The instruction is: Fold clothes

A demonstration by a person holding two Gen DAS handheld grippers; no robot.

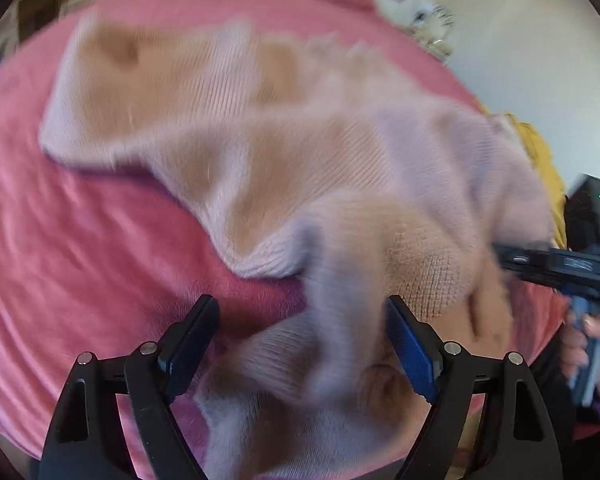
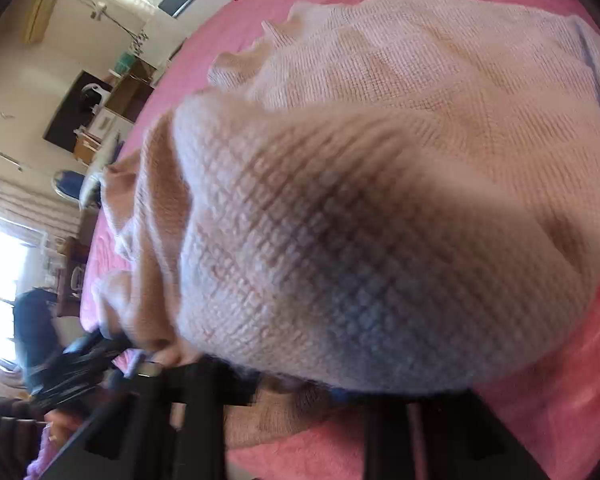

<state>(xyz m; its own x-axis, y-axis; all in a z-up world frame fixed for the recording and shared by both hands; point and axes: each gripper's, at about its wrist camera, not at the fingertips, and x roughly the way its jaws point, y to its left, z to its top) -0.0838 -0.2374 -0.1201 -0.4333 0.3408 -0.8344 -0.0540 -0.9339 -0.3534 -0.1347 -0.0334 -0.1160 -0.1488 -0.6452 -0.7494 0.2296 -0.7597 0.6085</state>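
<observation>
The pale pink knit sweater (image 1: pixel 284 152) lies spread and rumpled on the pink bedspread (image 1: pixel 60 260), one bunched part, a sleeve I think, trailing toward me. My left gripper (image 1: pixel 300 344) stands wide open astride that part, pads not pressing it. My right gripper (image 1: pixel 556 268) sits at the sweater's far right edge; in its own view the knit drapes over the jaws and hides them, so I judge them closed on the sweater. The step looks like gathering a fold; next my left must close on the cloth. Only the right view shows the window (image 2: pixel 0 264) beyond the sweater
</observation>
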